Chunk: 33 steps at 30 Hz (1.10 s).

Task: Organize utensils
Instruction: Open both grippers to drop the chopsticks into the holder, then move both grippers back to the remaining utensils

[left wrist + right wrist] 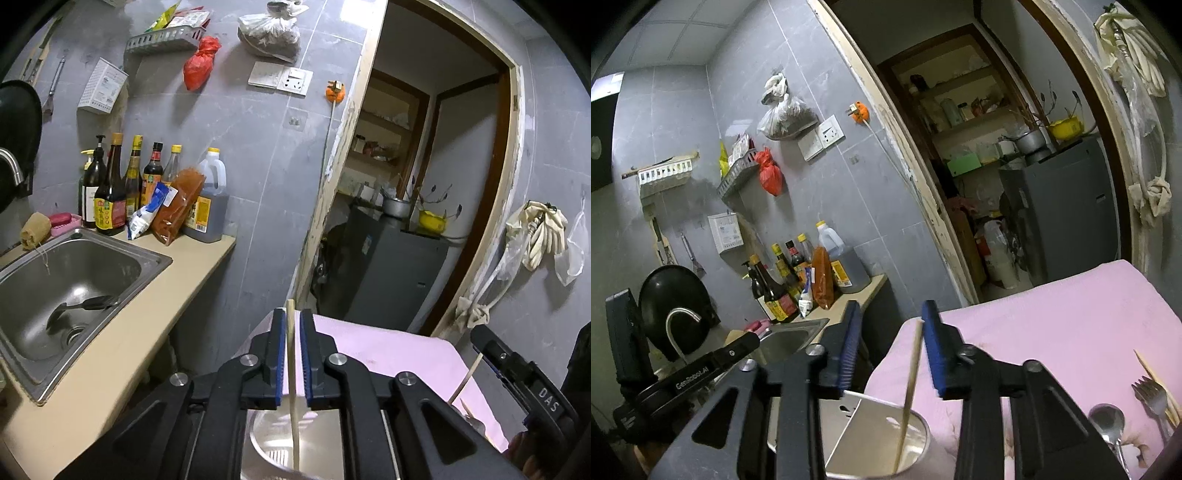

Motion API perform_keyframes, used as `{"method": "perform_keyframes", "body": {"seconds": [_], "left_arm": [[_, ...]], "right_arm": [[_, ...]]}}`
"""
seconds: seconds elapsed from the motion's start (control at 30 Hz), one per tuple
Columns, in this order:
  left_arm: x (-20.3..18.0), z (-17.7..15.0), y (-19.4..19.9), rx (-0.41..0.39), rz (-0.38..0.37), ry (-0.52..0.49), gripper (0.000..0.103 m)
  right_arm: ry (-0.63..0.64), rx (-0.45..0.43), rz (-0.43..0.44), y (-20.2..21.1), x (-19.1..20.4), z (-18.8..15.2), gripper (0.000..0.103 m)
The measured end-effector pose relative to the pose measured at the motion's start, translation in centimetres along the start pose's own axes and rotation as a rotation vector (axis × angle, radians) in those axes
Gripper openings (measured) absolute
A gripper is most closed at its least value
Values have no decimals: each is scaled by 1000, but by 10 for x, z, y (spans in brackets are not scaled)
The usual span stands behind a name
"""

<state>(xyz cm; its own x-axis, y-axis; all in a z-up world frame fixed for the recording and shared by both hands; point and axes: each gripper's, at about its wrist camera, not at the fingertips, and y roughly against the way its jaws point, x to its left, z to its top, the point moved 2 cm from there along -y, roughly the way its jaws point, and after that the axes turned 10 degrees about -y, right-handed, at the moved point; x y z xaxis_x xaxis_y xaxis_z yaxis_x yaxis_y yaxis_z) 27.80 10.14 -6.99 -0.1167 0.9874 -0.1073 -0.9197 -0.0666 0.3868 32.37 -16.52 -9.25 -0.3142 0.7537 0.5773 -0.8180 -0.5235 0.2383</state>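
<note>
A metal utensil cup [918, 441] with an upright divider stands on the pink cloth [1052, 325] just below both grippers. My left gripper [293, 314] has a pale chopstick [291, 354] between its blue pads. A slim gap shows beside the stick, whose lower end reaches into the cup [266, 435]. My right gripper [892, 308] is open, and a wooden chopstick [910, 391] leans in the cup between its spread fingers, touching neither pad. A spoon [1108, 421], a fork [1150, 395] and another chopstick [1154, 378] lie on the cloth to the right.
Left of the cloth runs a beige counter with a steel sink [147, 258]; a ladle [92, 304] lies in it. Sauce bottles [110, 192] crowd the counter's back. A doorway with a grey fridge [391, 273] opens straight ahead.
</note>
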Motion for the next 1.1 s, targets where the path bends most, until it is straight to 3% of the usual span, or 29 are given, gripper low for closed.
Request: {"method": "perform_keyframes", "body": {"seconds": [0.1, 0.23, 0.4, 0.53, 0.67, 0.8, 0.93, 1.1], "left_arm": [[-4, 4, 7, 3, -3, 1, 25], [-13, 12, 21, -20, -1, 16, 50], [-37, 21, 35, -34, 3, -12, 61], [-60, 26, 46, -43, 2, -39, 80], [-87, 29, 56, -52, -9, -57, 92], [-113, 26, 65, -71, 9, -79, 99], [-140, 19, 72, -91, 19, -113, 101], [-165, 5, 78, -96, 21, -147, 101]], "right_arm": [[17, -4, -13, 13, 0, 6, 33], [34, -23, -40, 34, -5, 21, 45], [59, -50, -93, 65, -16, 45, 58], [82, -72, -150, 89, -26, 63, 79], [117, -78, -208, 116, -39, 79, 88], [163, -84, -246, 139, -49, 89, 91], [211, -100, -292, 159, -60, 93, 102], [232, -79, -329, 175, -81, 93, 102]]}}
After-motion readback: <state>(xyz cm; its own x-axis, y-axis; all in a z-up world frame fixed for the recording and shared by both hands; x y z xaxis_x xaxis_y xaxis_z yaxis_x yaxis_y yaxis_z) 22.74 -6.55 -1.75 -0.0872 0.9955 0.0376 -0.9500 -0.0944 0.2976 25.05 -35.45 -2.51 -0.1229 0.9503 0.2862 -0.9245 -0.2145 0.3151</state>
